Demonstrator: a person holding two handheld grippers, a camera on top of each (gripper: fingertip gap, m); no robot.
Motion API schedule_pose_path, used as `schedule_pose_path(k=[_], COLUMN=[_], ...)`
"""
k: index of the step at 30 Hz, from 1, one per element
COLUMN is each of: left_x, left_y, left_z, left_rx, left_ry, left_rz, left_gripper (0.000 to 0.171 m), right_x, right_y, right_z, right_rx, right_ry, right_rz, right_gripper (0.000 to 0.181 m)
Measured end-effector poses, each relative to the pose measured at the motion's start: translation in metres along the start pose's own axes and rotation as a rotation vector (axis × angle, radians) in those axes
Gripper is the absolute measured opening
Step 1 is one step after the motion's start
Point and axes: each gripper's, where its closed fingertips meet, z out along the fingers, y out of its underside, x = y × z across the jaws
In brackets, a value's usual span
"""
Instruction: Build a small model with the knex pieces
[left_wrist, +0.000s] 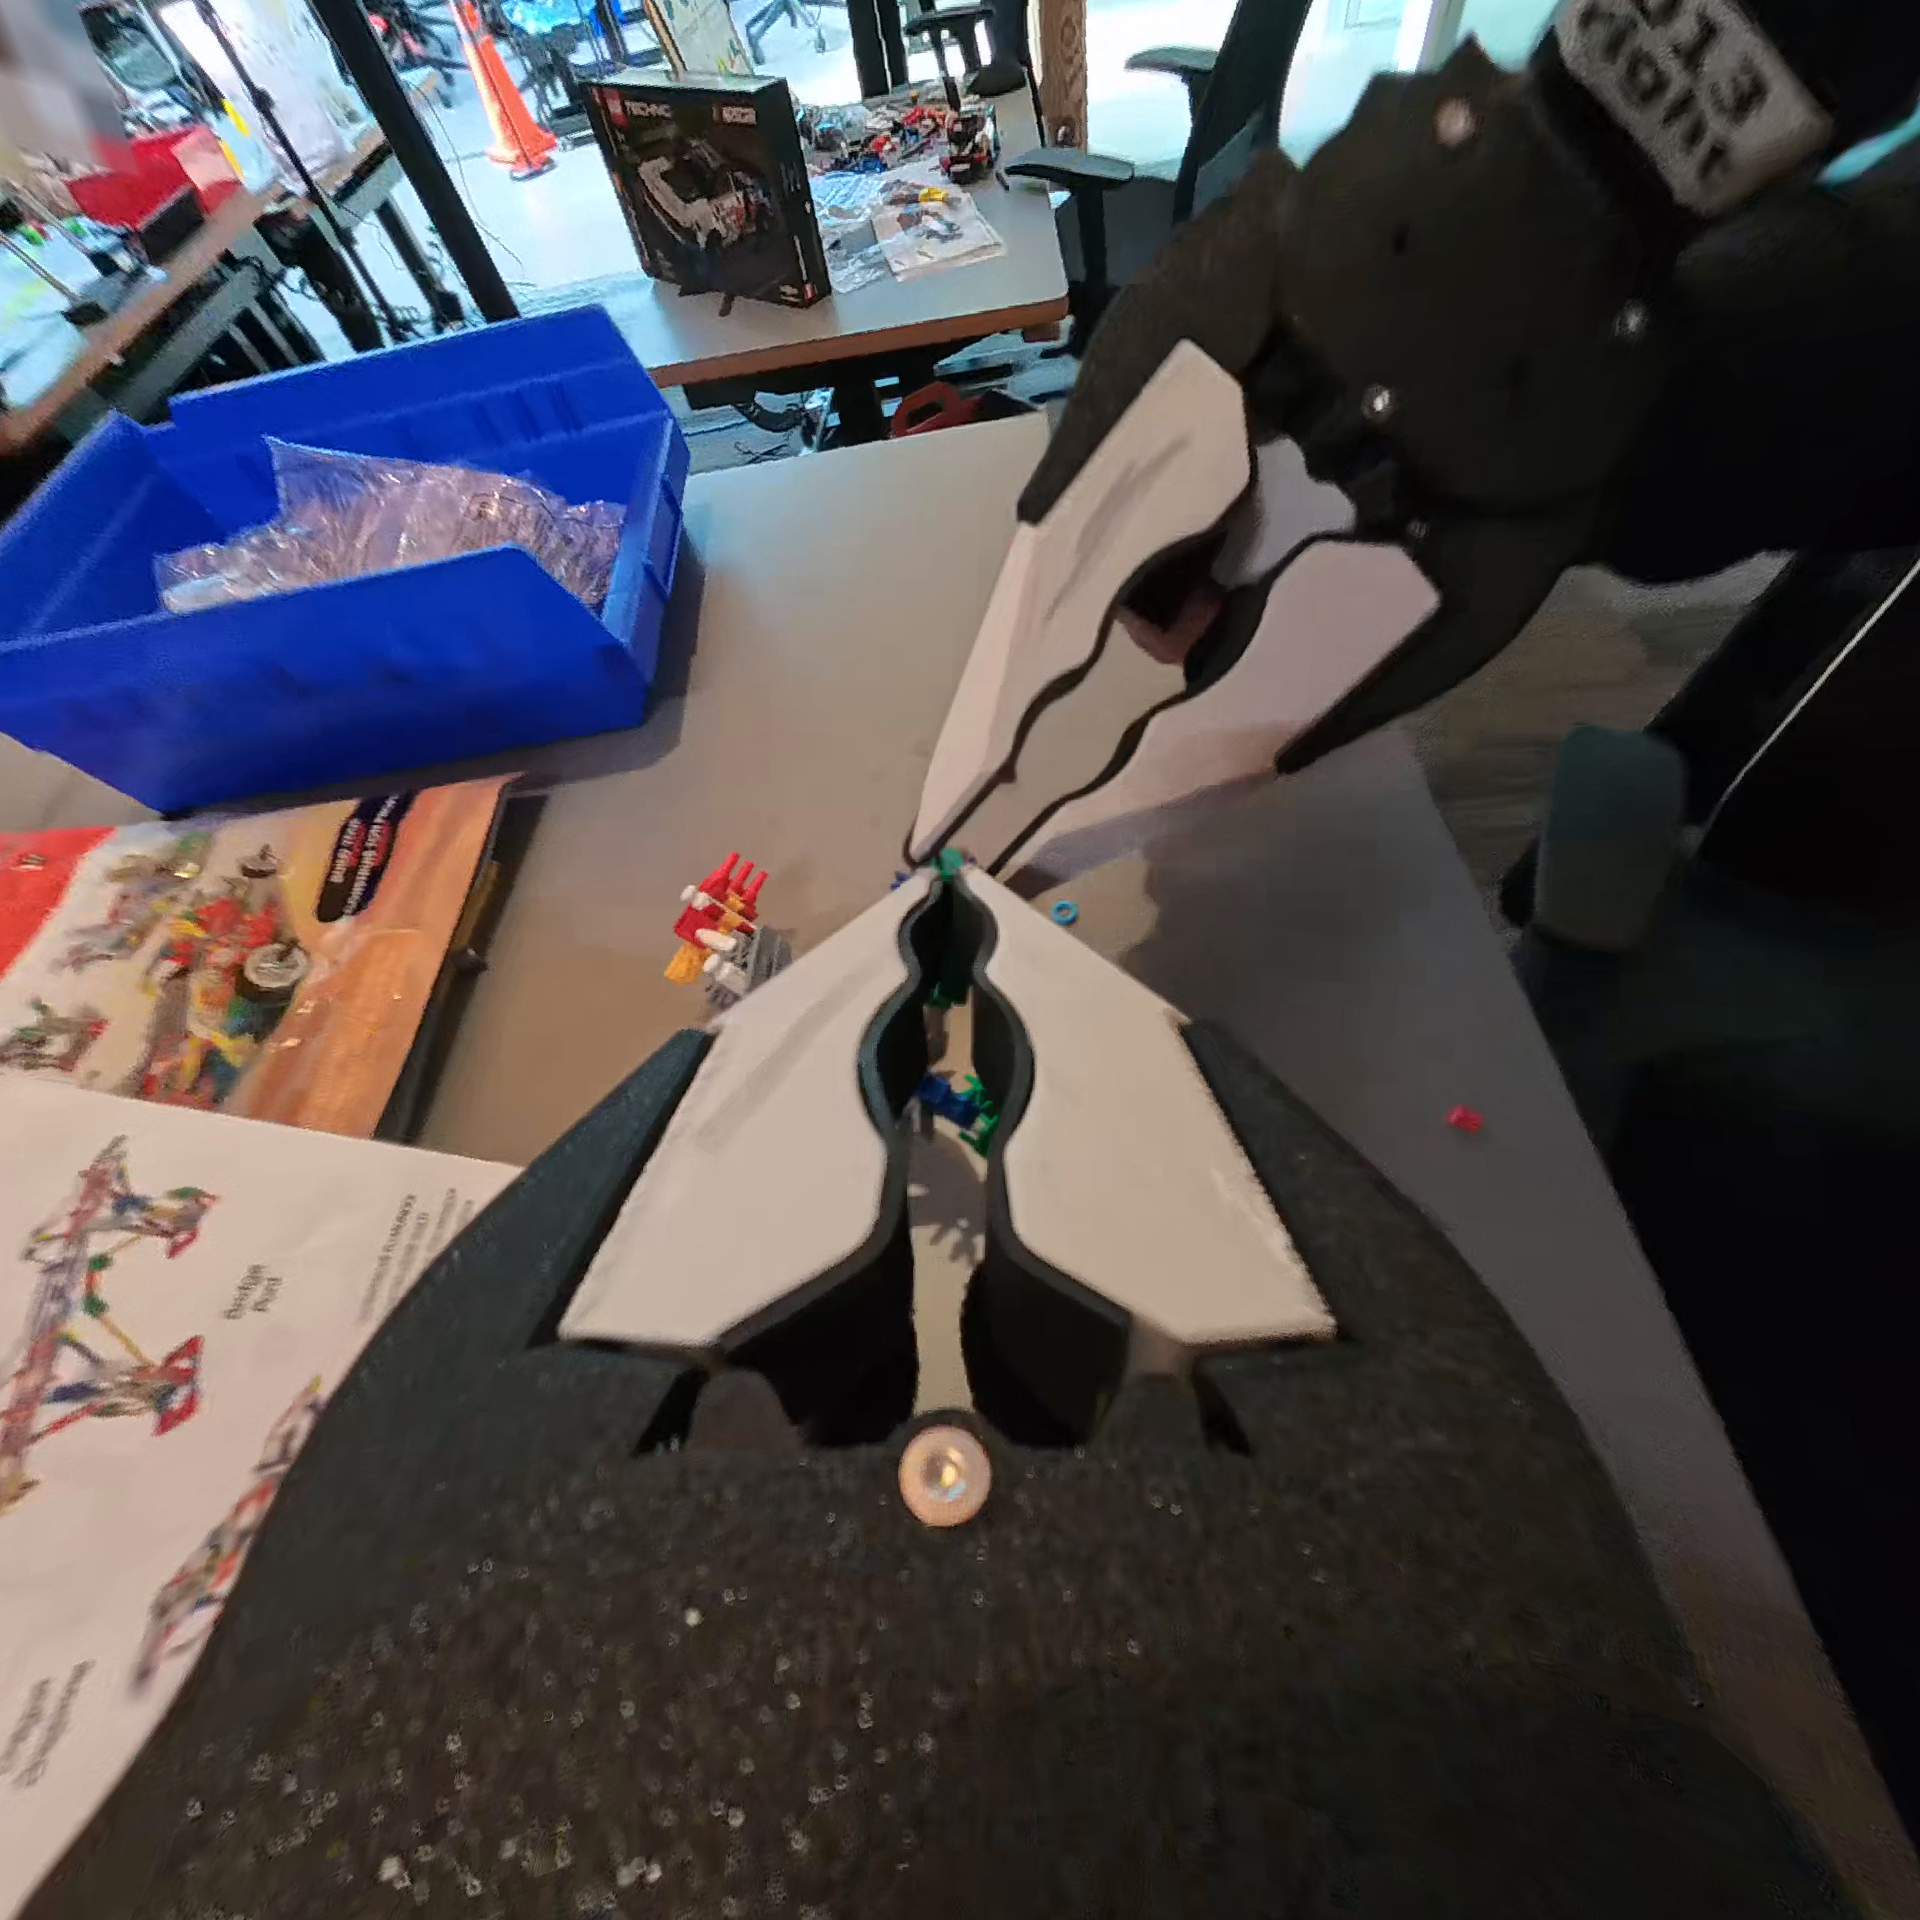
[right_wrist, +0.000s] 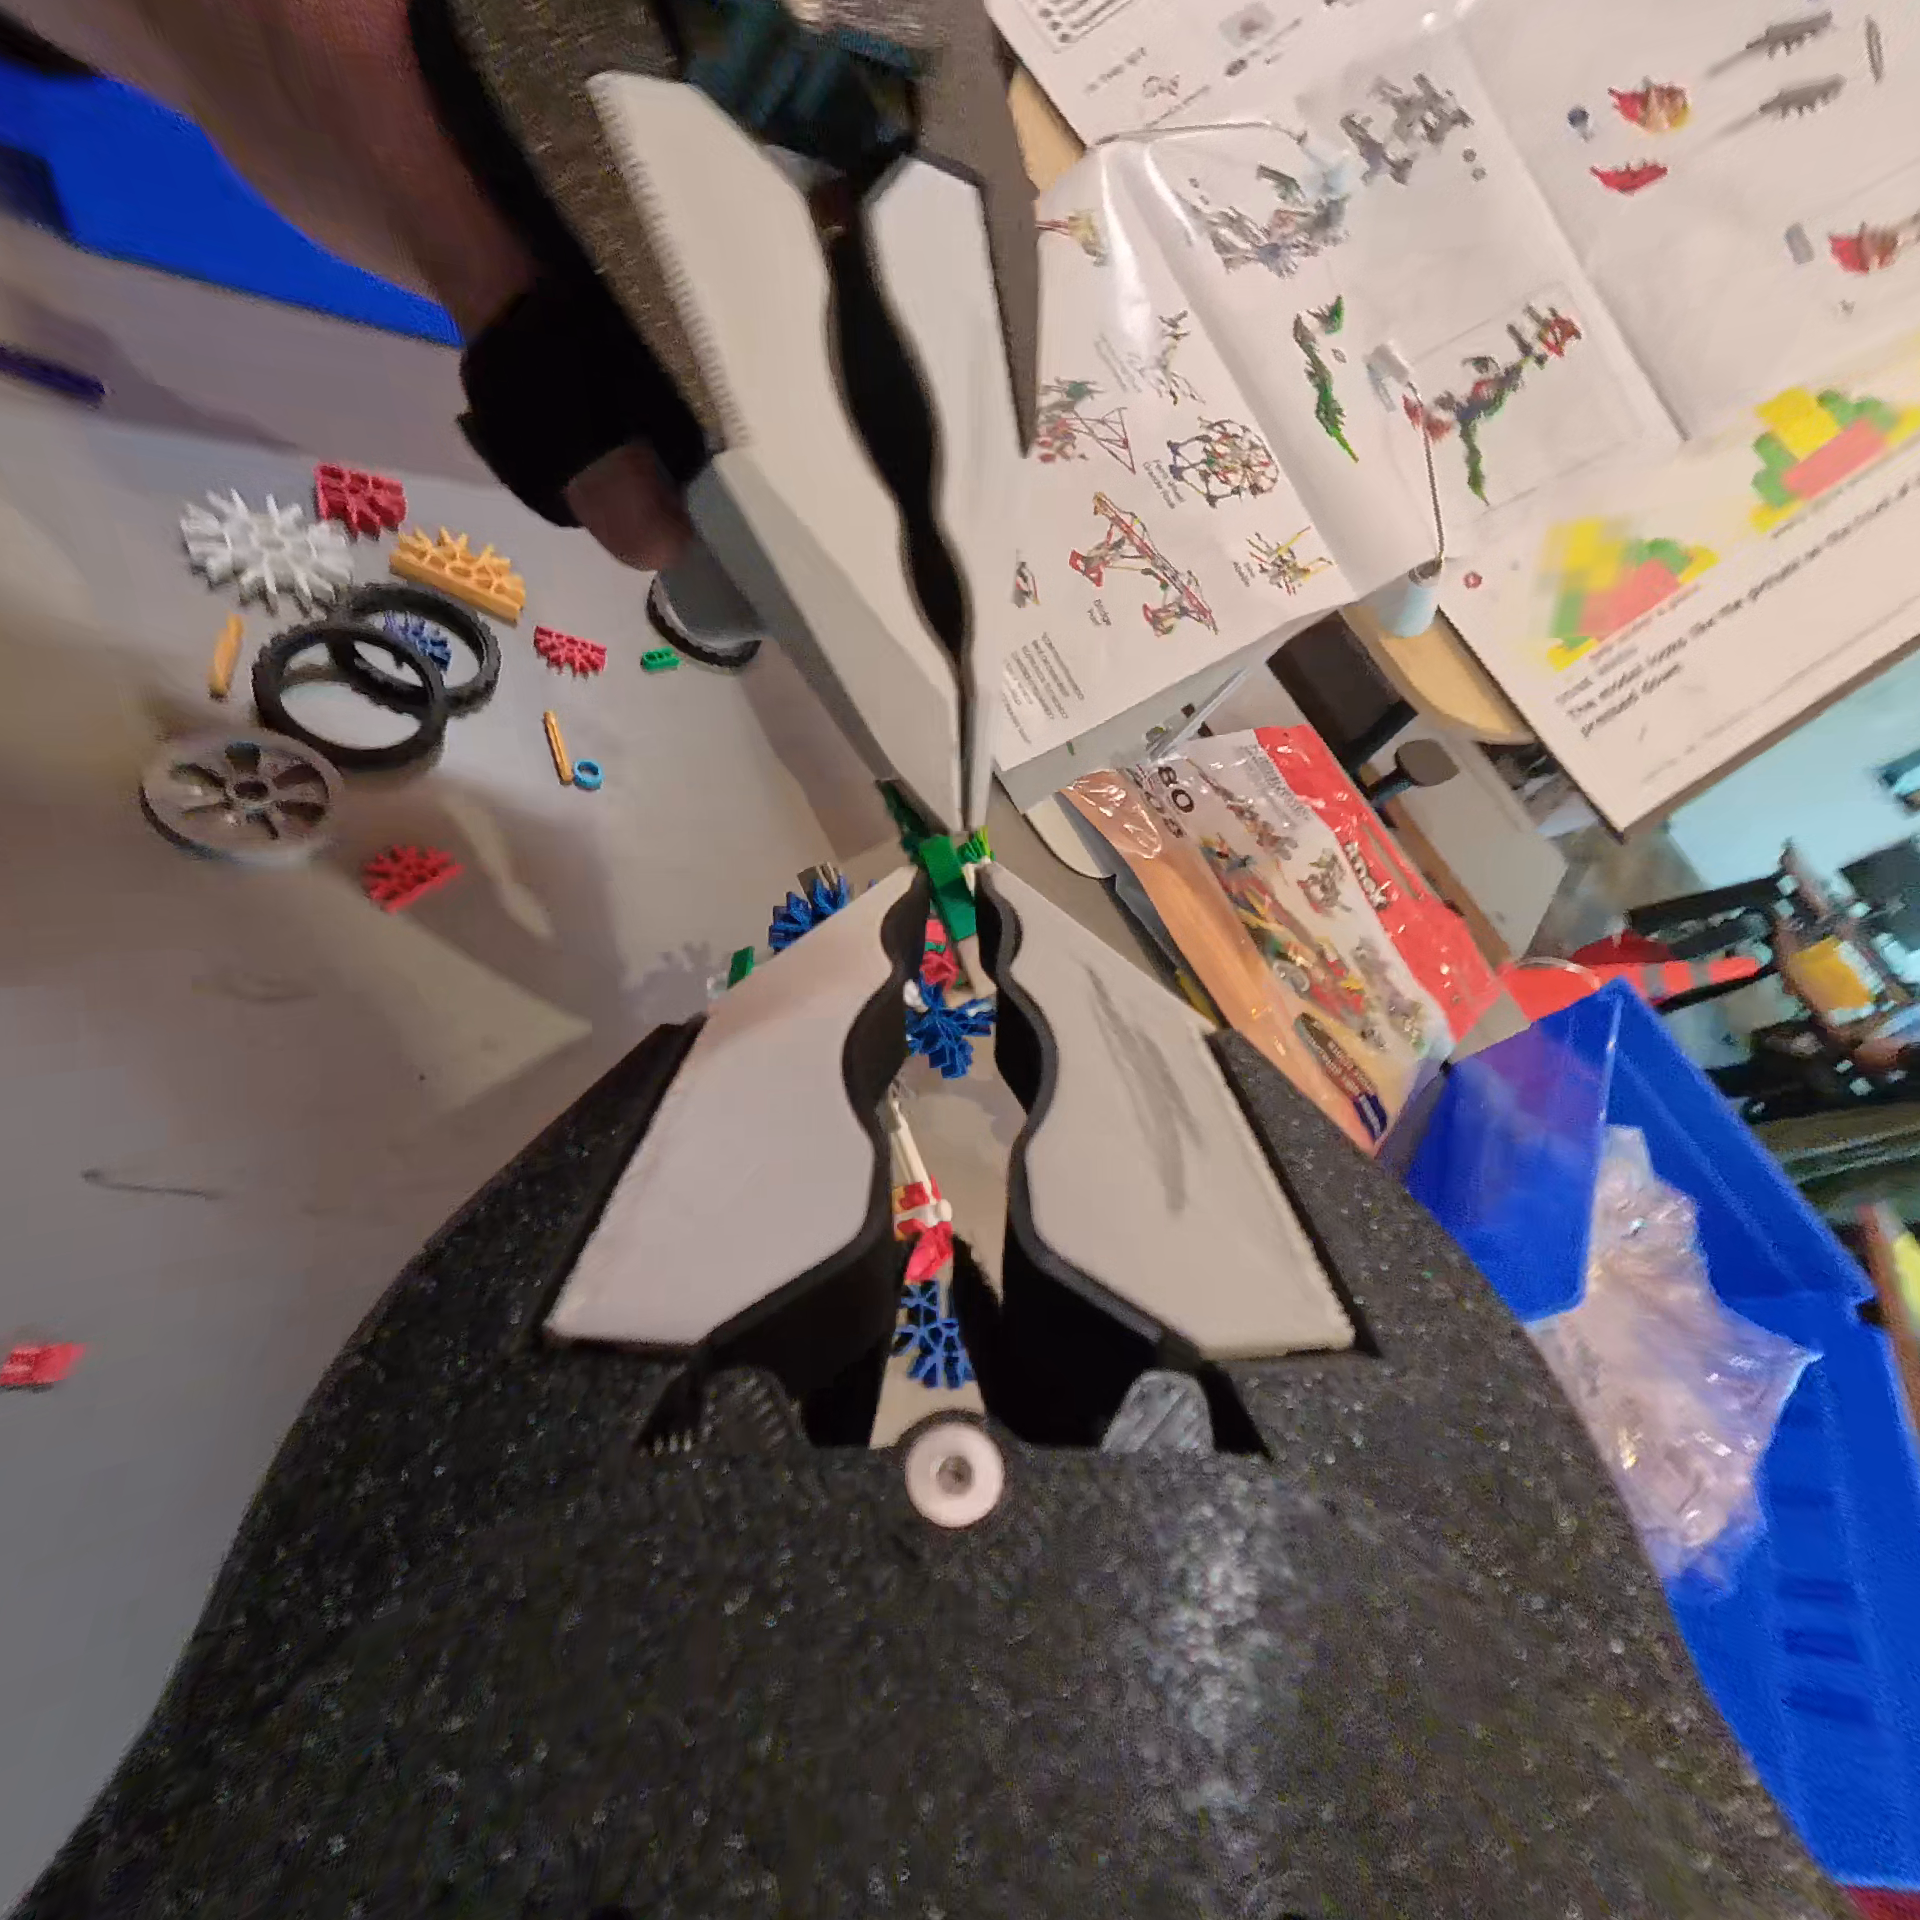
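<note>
green toy piece (right_wrist: 948, 873) sits right at the tips of both grippers, where the two tip pairs meet nose to nose. in the left wrist view only a sliver of it (left_wrist: 948, 862) shows at that meeting point. right gripper (right_wrist: 956, 868) jaws pressed nearly together, pinching the green piece at the tips. left gripper (left_wrist: 948, 881) jaws also nearly closed at the tips, touching the same piece; cannot tell how firmly it grips. right gripper in the left view (left_wrist: 951, 854) comes in from the upper right of the left jaws, and left gripper in the right view (right_wrist: 968, 805) comes from above the right jaws. a hand (right_wrist: 582, 416) in a dark fingerless glove holds it.

seen through the right jaw gap: blue snowflake connector (right_wrist: 943, 1023), more red, white and blue bits lower down, blurred. left of the right jaws, on the grey table (right_wrist: 312, 1091): black tyres (right_wrist: 353, 686), grey wheel hub (right_wrist: 241, 795), white snowflake connector (right_wrist: 265, 545), orange connector (right_wrist: 457, 571), red connectors (right_wrist: 408, 875). right of the jaws: toy set bag with printed pictures (right_wrist: 1288, 935), blue bin (right_wrist: 1766, 1455) with clear plastic bags (right_wrist: 1652, 1382), instruction sheets (right_wrist: 1403, 343) above. writing is present on the bag, sheets and the far black box (left_wrist: 712, 187), not transcribed.

left of the left jaws: small red and yellow build (left_wrist: 722, 925), instruction booklet (left_wrist: 156, 1351).
</note>
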Motion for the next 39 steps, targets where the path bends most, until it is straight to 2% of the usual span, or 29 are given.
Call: schedule_pose_path(k=[3,6,10,12,15,18,21,24,30,32,33,39], left_x=[-0.001,0.002,0.002,0.002,0.006,0.022,0.049,0.074,0.096,0.096,0.095,0.101], left_y=[0.000,0.000,0.007,0.013,0.031,0.044,0.060,0.078,0.095,0.095,0.096,0.107], left_z=[-0.003,-0.004,-0.004,-0.007,-0.010,-0.010,-0.005,0.005,0.021,0.023,0.022,0.021], left_rx=[-0.021,-0.031,-0.039,-0.053,-0.108,-0.143,-0.198,-0.262,-0.303,-0.297,-0.299,-0.345], left_ry=[-0.041,-0.040,-0.022,-0.011,-0.001,0.041,0.126,0.192,0.232,0.227,0.217,0.223], left_rz=[0.127,0.196,0.153,0.099,0.038,-0.023,-0.083,-0.107,-0.111,-0.121,-0.128,-0.141], left_gripper=[0.000,0.000,0.000,0.000,0.000,0.003,0.009,0.014,0.015,0.015,0.016,0.023], right_x=[0.006,0.010,0.001,-0.008,-0.019,-0.050,-0.089,-0.114,-0.129,-0.133,-0.134,-0.133], right_y=[-0.003,-0.006,0.010,0.019,0.056,0.077,0.076,0.087,0.089,0.087,0.087,0.086], right_z=[-0.008,-0.017,-0.013,-0.016,-0.026,-0.040,-0.050,-0.050,-0.032,-0.031,-0.031,-0.029], right_rx=[0.028,0.087,0.012,-0.024,-0.132,-0.206,-0.239,-0.320,-0.324,-0.321,-0.311,-0.298], right_ry=[-0.009,-0.040,-0.057,-0.115,-0.121,-0.225,-0.361,-0.450,-0.526,-0.577,-0.591,-0.595], right_rz=[0.119,0.274,0.256,0.336,0.444,0.509,0.468,0.323,0.162,0.153,0.151,0.209], right_gripper=[0.010,0.000,0.000,0.000,0.000,0.002,0.024,0.041,0.032,0.014,0.011,0.010])
